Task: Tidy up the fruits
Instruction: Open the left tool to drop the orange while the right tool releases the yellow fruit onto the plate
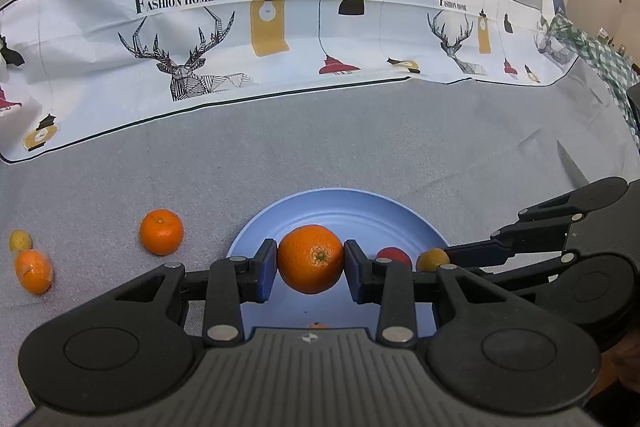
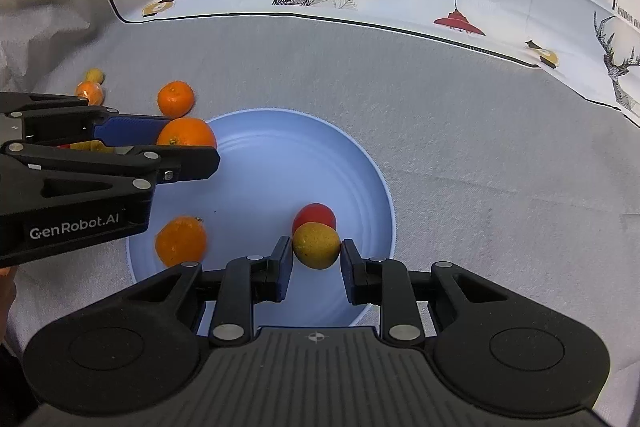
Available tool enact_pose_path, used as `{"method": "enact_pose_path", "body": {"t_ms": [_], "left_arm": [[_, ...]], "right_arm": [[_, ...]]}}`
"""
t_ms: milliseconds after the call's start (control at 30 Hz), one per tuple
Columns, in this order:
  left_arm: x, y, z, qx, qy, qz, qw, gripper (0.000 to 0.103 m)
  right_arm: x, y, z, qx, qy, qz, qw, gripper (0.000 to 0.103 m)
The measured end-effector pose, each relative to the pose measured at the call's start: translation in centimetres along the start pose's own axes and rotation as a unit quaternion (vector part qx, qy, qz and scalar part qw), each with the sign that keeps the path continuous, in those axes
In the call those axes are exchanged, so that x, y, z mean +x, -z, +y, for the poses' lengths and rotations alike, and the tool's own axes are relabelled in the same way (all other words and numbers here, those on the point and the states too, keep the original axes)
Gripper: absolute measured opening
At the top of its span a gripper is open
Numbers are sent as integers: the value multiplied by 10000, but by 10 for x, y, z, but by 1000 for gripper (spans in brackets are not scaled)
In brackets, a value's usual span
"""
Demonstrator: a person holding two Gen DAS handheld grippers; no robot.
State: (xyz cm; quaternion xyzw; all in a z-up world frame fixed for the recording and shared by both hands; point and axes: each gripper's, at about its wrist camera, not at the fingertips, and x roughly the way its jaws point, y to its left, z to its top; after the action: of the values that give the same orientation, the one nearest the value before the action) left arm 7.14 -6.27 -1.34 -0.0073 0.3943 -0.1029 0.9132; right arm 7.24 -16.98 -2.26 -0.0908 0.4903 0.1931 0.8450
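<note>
So right now my left gripper [image 1: 310, 263] is clamped on a big orange [image 1: 311, 259], hanging over the near-left part of the blue plate [image 2: 280, 131]. My right gripper [image 2: 316, 259] is pinching a small yellowish fruit [image 2: 317, 245] that's touching a red fruit [image 2: 315, 217] already on the plate.

My worries: letting the orange go from up here could send it rolling off the rim, or into the other orange [image 2: 181, 241] lying at the plate's edge. Releasing the yellow one might nudge the red one. Three fruits [image 1: 161, 231] are left on the grey cloth [image 1: 360, 147].
</note>
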Motion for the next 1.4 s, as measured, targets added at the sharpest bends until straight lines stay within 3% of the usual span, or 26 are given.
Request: {"method": "enact_pose_path", "body": {"t_ms": [500, 667, 900, 1400], "left_arm": [[4, 2, -1, -15, 71, 74, 9999, 42], [2, 1, 0, -50, 55, 6, 10000, 43], [-1, 0, -1, -50, 55, -48, 10000, 43], [-7, -1, 2, -76, 25, -101, 9999, 41]], "right_arm": [[1, 0, 0, -42, -74, 36, 10000, 27], [0, 0, 0, -13, -63, -7, 10000, 39], [0, 0, 1, -9, 17, -42, 10000, 46], [0, 0, 5, -14, 106, -105, 9999, 47]]}}
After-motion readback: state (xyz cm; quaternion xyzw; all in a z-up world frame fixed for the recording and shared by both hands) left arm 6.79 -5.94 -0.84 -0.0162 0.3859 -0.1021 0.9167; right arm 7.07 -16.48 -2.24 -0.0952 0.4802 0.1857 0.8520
